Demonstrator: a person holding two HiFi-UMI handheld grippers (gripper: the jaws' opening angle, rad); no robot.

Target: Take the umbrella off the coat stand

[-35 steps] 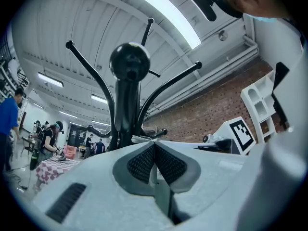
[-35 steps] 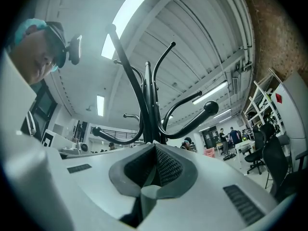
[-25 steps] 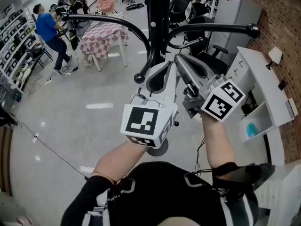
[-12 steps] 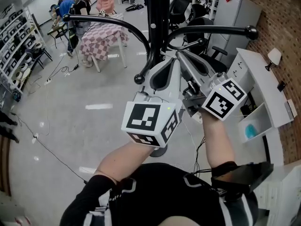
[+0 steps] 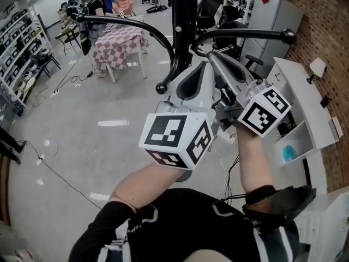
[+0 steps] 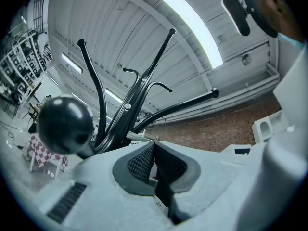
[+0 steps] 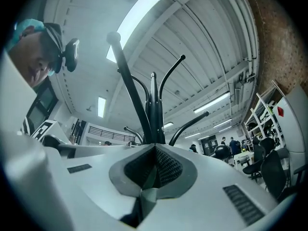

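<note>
Left hand-held gripper (image 6: 153, 144): jaws were pressed together, holding nothing. Right hand-held gripper (image 7: 154, 148): the same. Both were beside black coat stand (image 5: 182, 21).

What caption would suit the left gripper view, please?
Shut left tool aimed up at the black metal coat stand.

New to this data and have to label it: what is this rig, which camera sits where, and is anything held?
There is no robot here. A person holds a pair of tongs in each hand, and the marker cubes are part of them. The head view comes from a camera on the person's head, looking down at both arms in front of a black coat stand on a grey floor. The two gripper views come from cameras riding on the tongs, looking up along them at the stand's arms and the ceiling. The left tongs and right tongs are both closed, with nothing between them. No umbrella shows in any view.
</note>
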